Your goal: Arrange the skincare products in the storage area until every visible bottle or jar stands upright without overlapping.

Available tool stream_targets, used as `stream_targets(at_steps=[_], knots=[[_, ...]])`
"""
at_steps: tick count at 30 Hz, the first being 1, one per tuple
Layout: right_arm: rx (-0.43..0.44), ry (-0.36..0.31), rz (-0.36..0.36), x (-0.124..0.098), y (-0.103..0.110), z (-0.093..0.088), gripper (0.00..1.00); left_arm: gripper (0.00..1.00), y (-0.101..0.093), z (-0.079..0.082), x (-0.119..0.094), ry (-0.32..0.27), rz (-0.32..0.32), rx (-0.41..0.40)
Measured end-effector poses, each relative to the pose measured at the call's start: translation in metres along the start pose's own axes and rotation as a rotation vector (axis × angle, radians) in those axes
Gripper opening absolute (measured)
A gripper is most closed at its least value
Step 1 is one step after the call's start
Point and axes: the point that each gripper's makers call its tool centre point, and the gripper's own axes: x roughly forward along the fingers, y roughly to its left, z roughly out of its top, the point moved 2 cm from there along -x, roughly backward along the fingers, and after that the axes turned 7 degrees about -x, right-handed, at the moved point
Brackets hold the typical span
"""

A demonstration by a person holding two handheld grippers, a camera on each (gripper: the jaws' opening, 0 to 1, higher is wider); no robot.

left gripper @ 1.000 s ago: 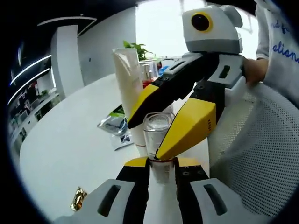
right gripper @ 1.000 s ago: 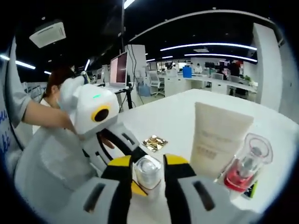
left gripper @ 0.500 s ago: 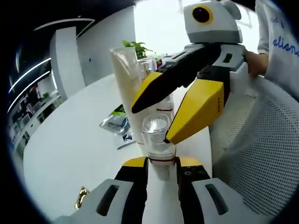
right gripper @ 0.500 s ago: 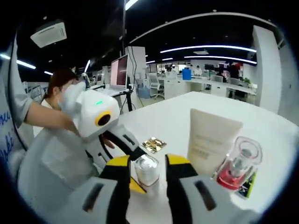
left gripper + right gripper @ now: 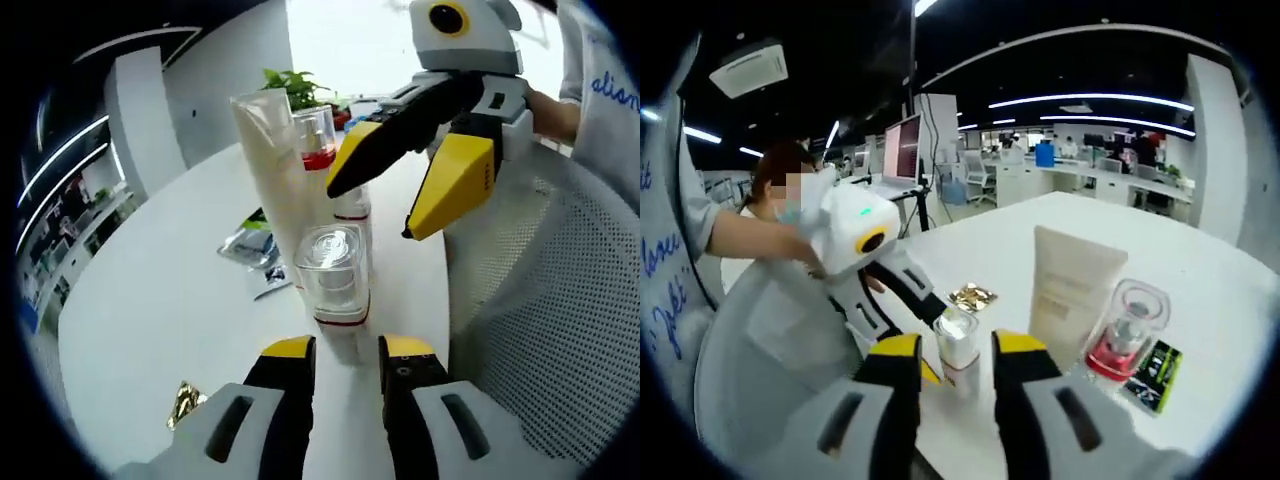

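Three skincare products are standing close together on the white tabletop (image 5: 150,300), just ahead of both tongs. Going left to right in the left gripper view, a gold foil sachet (image 5: 183,402) is lying beside the left tongs (image 5: 345,350), then the tall cream tube (image 5: 272,170) is rising on its cap, then the clear-capped bottle with a red band (image 5: 336,280) is standing directly beyond the released tips, touching neither. Behind it the red-based clear jar (image 5: 318,140) is peeking past the tube. The right tongs (image 5: 405,195) are hanging spread above and past the bottle, gripping nothing.

That bottle is looking rigid, smooth and probably slippery, top-heavy on a narrow foot; gripping it low on the body, below the cap, seems safest. The tube is likely soft and light, so squeezing near its cap end would be steadier.

In the right gripper view the bottle (image 5: 958,350) is sitting between the parted tips of the right tongs (image 5: 958,352), with the tube (image 5: 1072,295), jar (image 5: 1125,330) and a dark sachet (image 5: 1152,375) off to the right. The bottle's base is being hidden by the tongs, and labels are too blurred for reading.
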Motion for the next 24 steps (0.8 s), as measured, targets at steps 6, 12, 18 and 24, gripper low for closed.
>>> stream_targets(at_steps=[6,12,18,24], knots=[[-0.003,0.045,0.046,-0.009,0.005,-0.011,0.25,0.21,-0.003,-0.009,-0.001,0.061,0.001,-0.031],[0.011,0.082,0.066,-0.016,0.004,-0.022,0.22,0.14,-0.006,-0.01,-0.001,0.077,0.01,-0.056],[0.029,0.127,0.091,-0.022,-0.001,-0.033,0.2,0.14,-0.008,-0.013,0.002,0.112,0.012,-0.065],[0.062,0.174,0.115,-0.026,-0.002,-0.049,0.17,0.13,-0.008,-0.016,0.006,0.139,0.028,-0.067]])
